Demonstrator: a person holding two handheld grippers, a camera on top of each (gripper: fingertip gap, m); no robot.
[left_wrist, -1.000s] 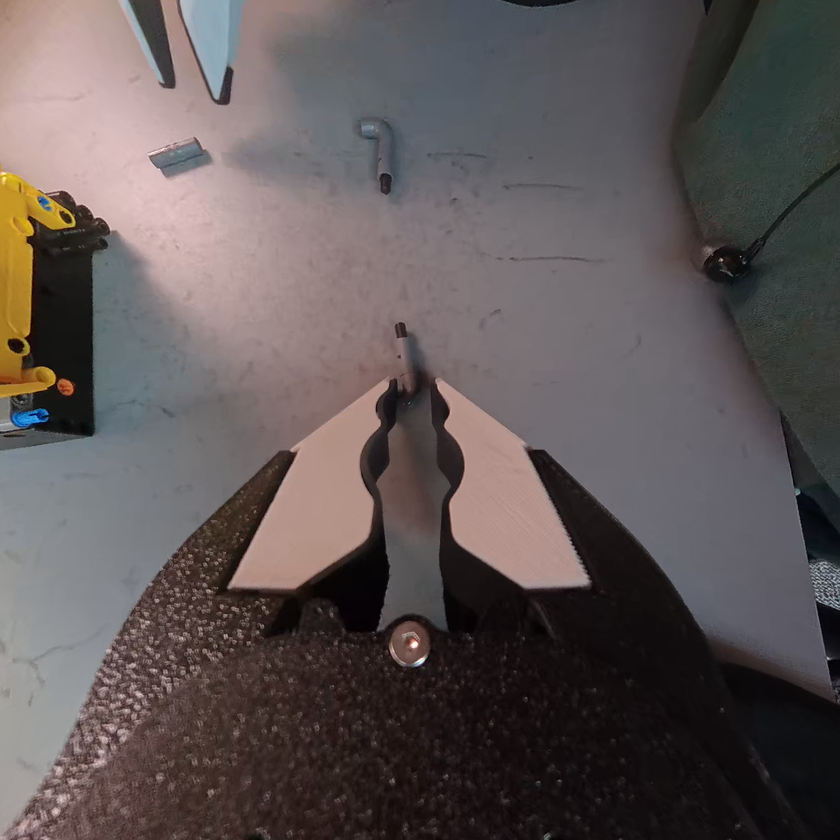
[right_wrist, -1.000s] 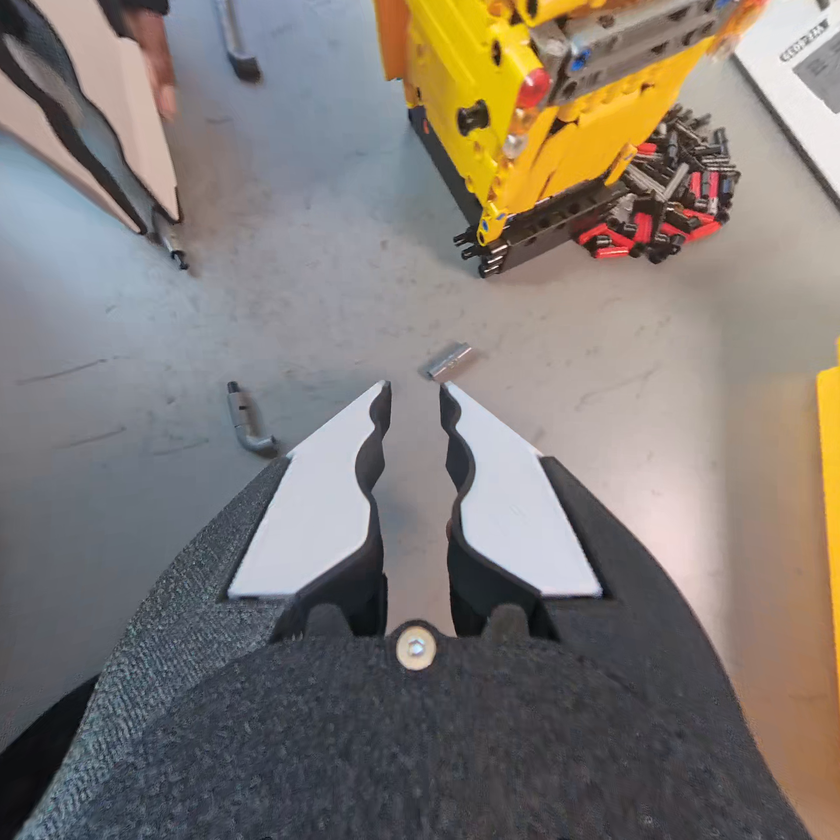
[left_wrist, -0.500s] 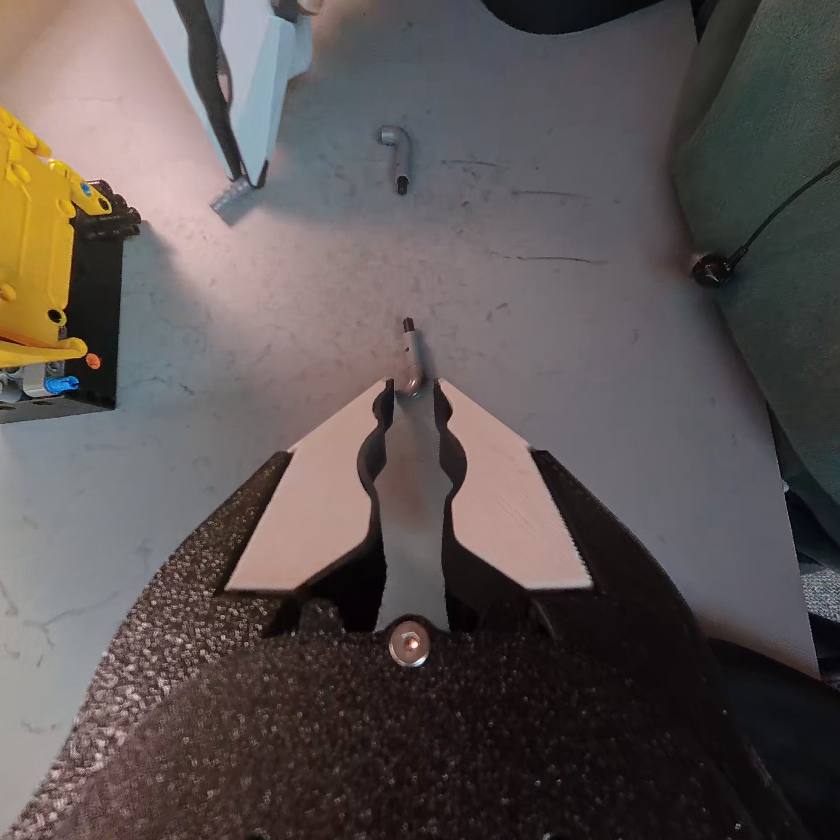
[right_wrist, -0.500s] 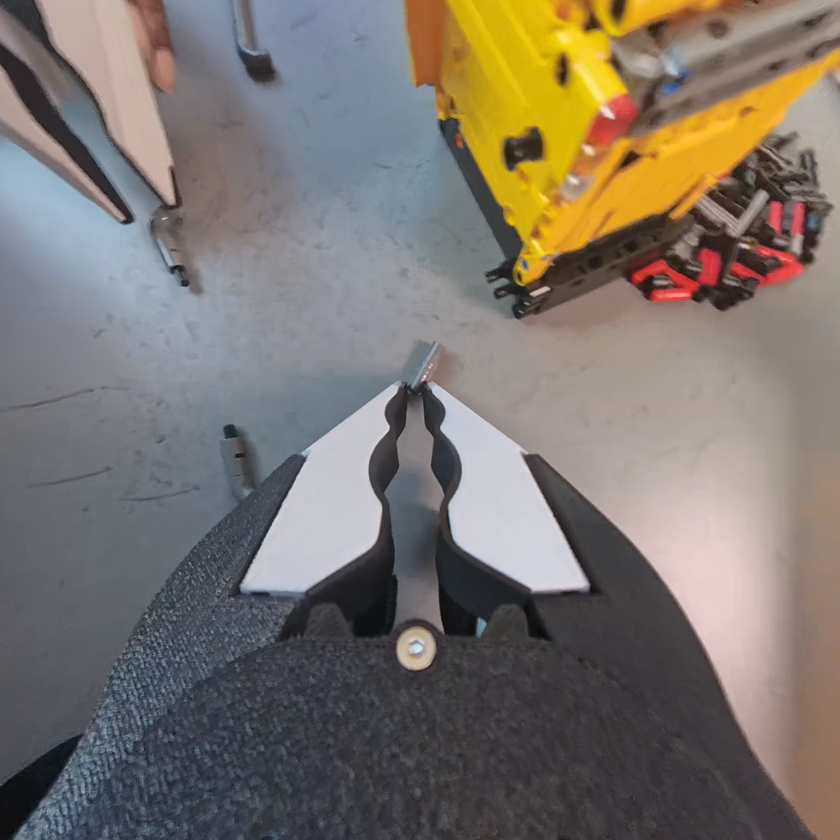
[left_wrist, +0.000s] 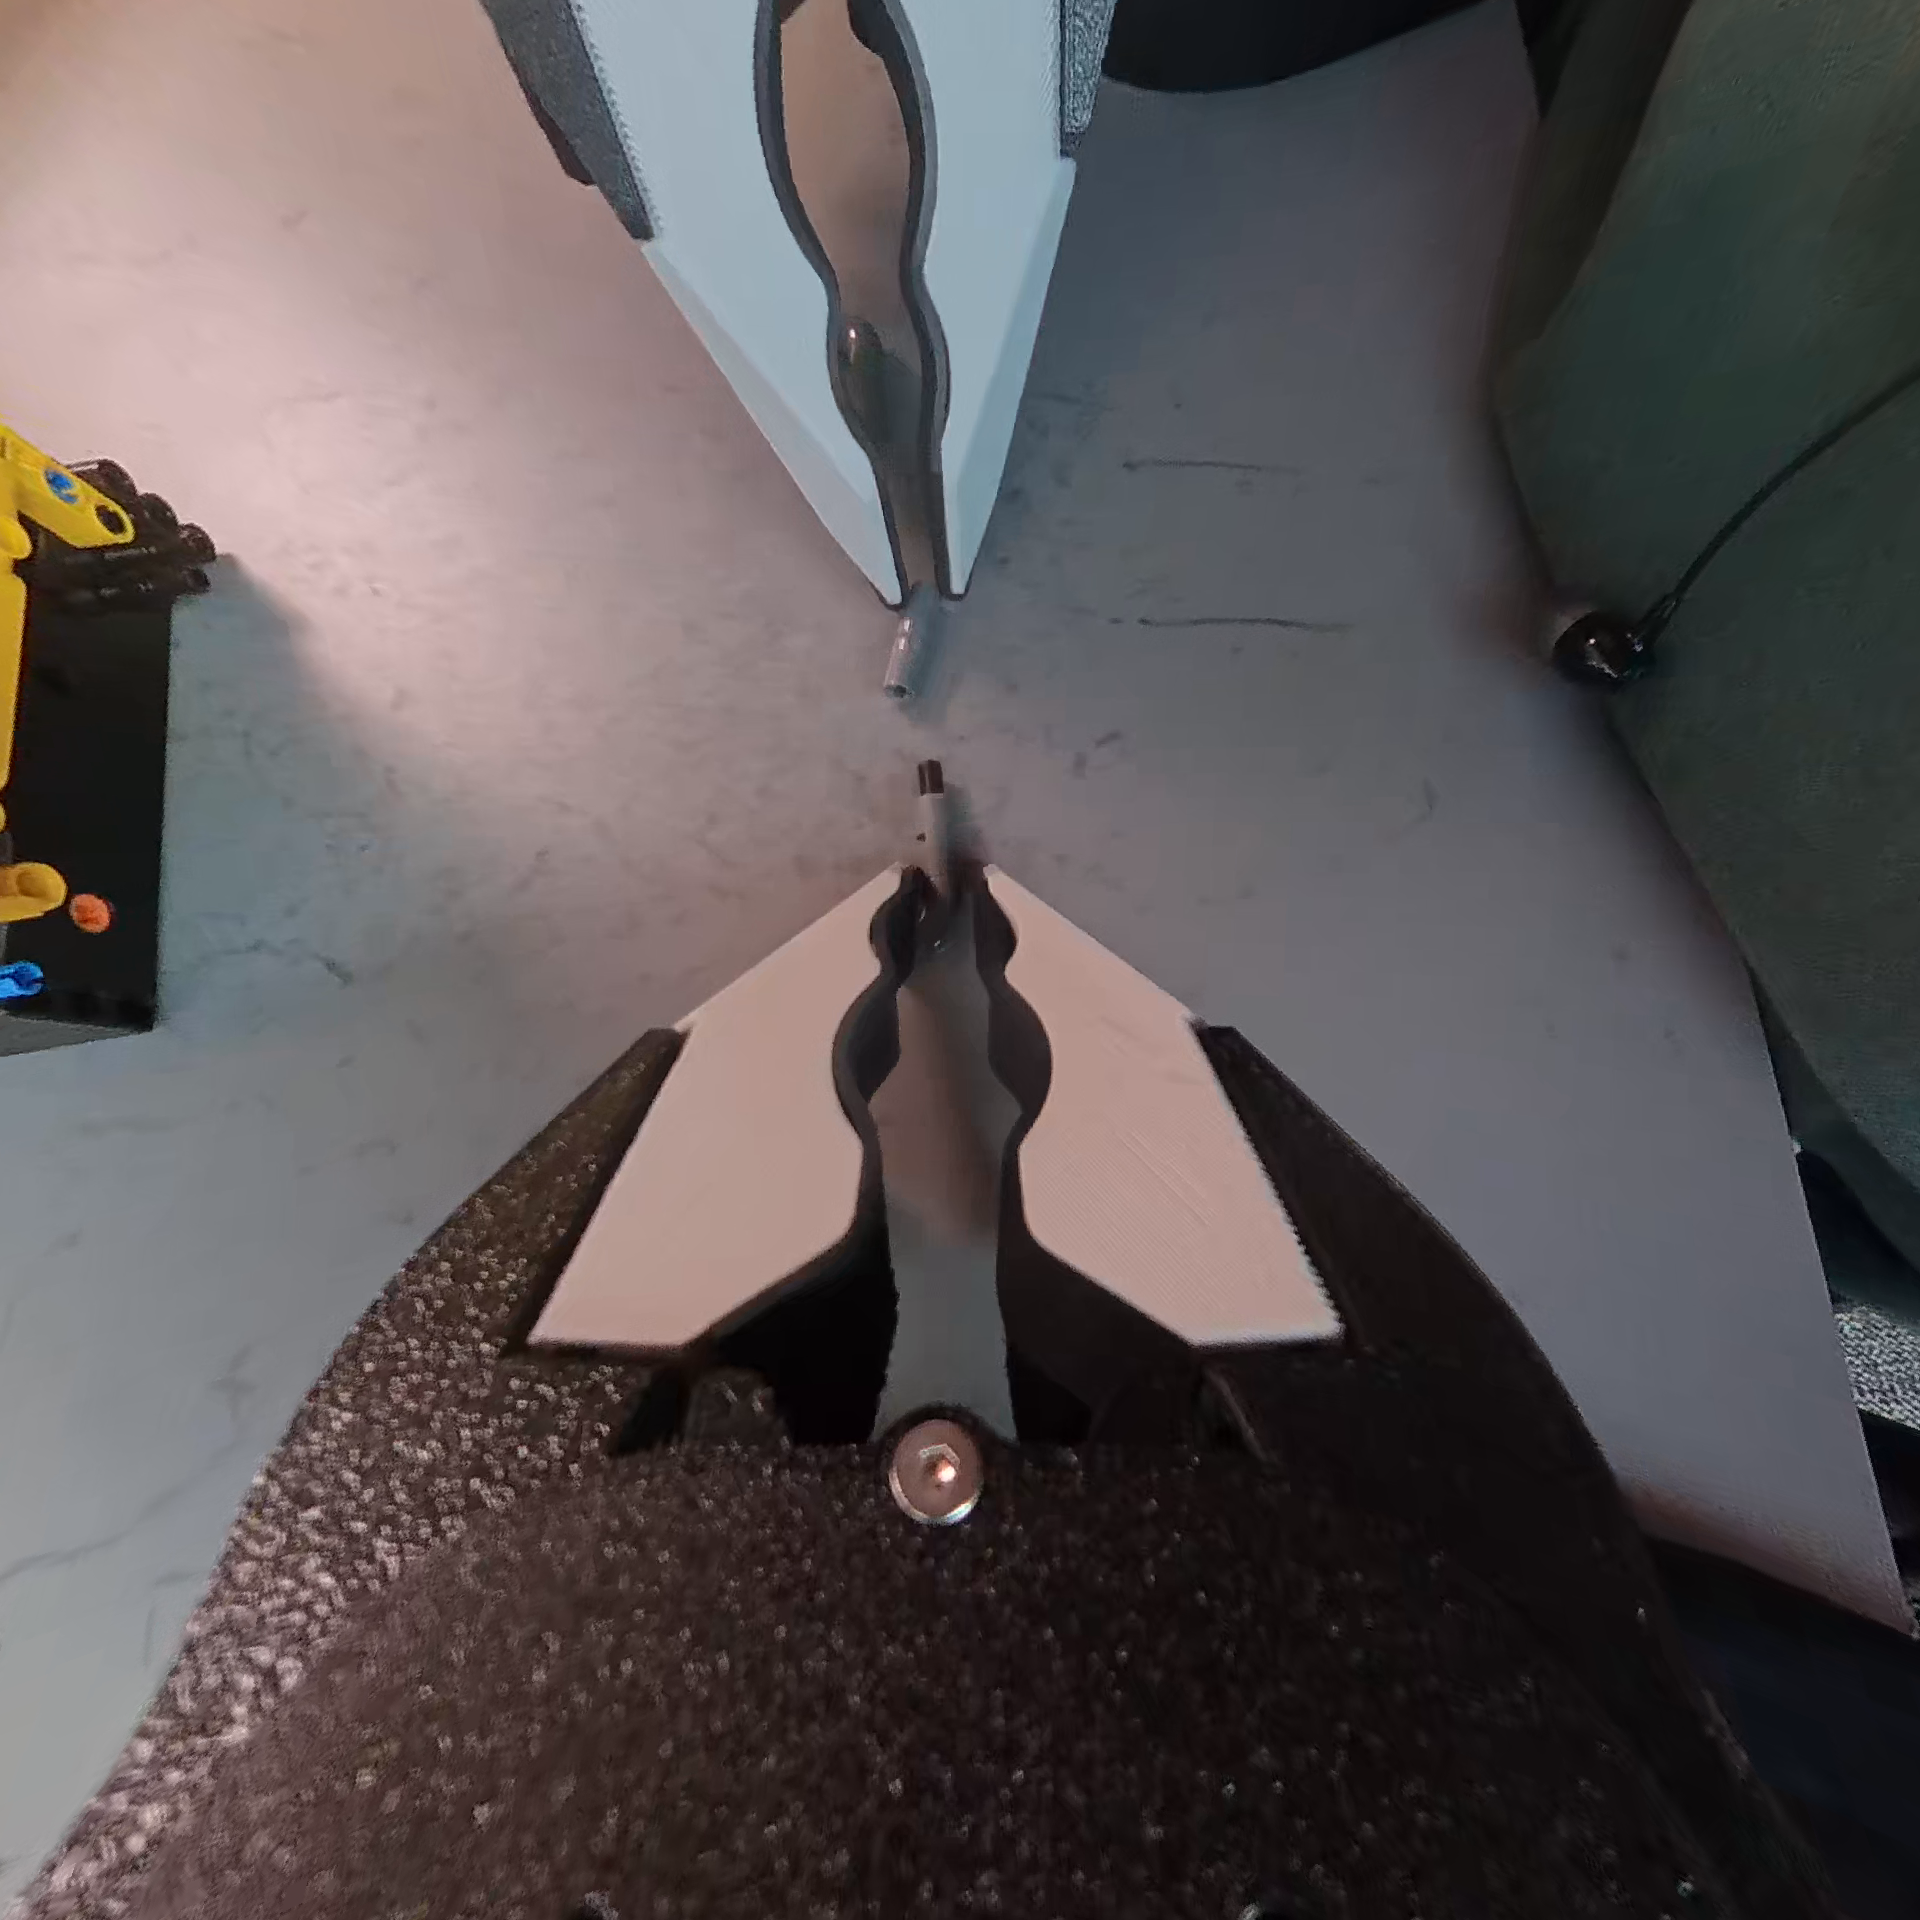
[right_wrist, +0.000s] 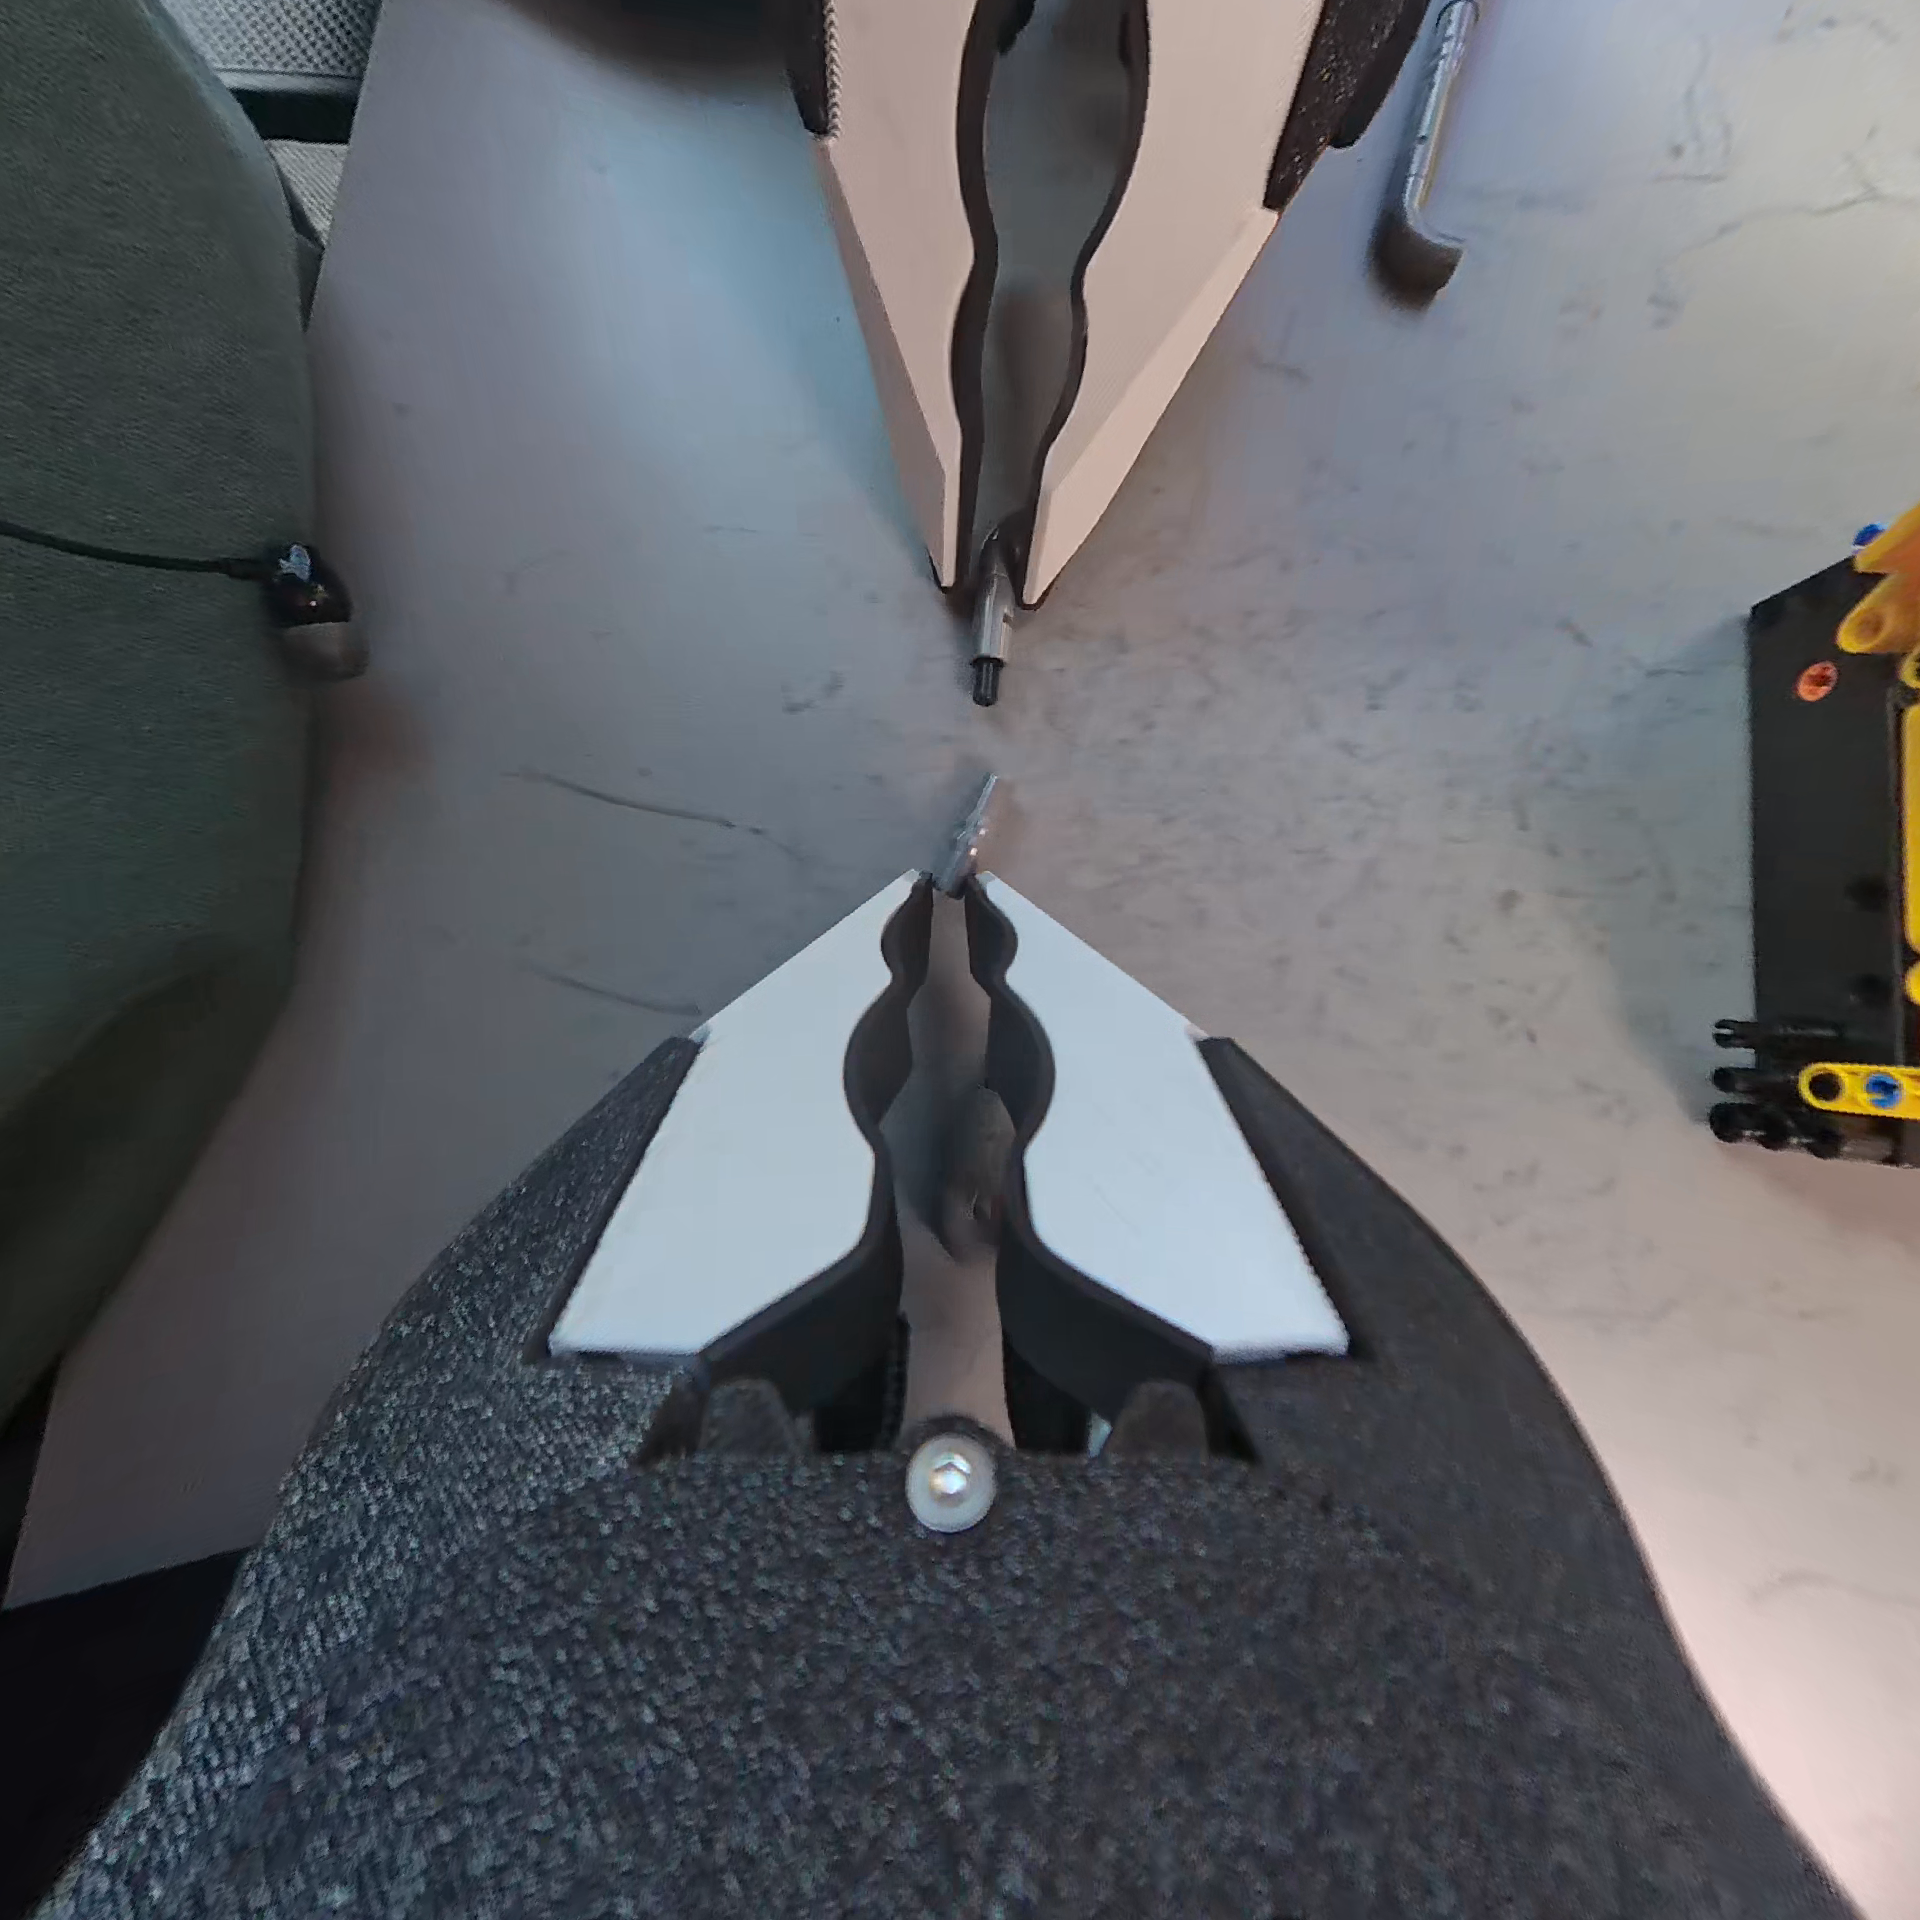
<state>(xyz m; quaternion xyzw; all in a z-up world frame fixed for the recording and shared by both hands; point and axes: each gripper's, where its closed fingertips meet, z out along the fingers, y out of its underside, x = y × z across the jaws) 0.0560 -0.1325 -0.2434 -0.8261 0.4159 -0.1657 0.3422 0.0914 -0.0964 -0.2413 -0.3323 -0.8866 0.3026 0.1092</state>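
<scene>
My left gripper is shut on a grey elbow-shaped connector with a black pin end, which points forward above the grey table. My right gripper is shut on a small grey sleeve piece. The two grippers face each other tip to tip. In the left wrist view the right gripper comes in from the top with the sleeve a short gap from the pin. In the right wrist view the left gripper comes in from the top with the pin pointing at the sleeve.
A yellow and black brick model stands at the table's left, on the right in the right wrist view. A grey bent bar lies beyond. Green fabric with a black cord and bead borders the table. Left tips to right tips: about 6 cm.
The right gripper closed on the grey sleeve, lifted it and swung round to face the left gripper. The left gripper kept hold of the elbow connector. The two pieces now sit almost end to end.
</scene>
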